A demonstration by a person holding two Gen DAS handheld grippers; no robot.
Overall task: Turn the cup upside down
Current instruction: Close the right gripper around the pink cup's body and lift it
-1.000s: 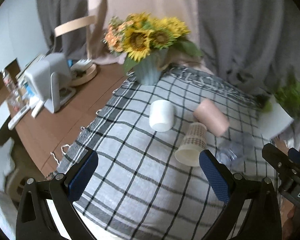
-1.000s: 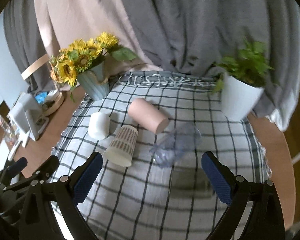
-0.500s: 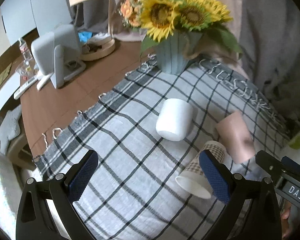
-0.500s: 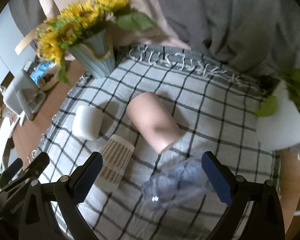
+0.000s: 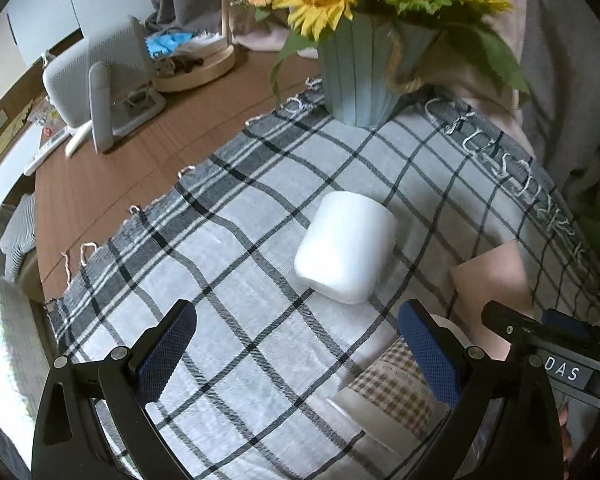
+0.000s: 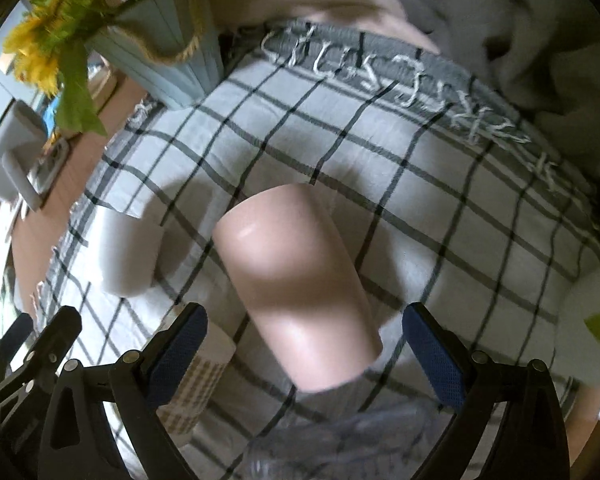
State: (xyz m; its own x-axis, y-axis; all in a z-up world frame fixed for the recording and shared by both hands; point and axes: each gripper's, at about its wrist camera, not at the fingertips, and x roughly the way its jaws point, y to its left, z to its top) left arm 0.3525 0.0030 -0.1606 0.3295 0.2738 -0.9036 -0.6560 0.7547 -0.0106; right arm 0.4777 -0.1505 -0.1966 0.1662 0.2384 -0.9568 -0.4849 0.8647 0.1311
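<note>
Lying between right tool's [image 6: 304, 354] fingers: pink cup [image 6: 296, 280].

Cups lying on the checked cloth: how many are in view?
4: white cup at left, pink cup centre, checked paper cup nearest left, clear plastic cup nearest, blurred.

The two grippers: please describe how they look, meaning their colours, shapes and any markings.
The left gripper and the right gripper look alike: two black angular plastic arms with silver screws, each ending in a blue textured pad. In the left wrist view the right gripper's body shows from the side, bearing a grey label with the white letters "DAS". No cables or sleeves are visible.
</note>
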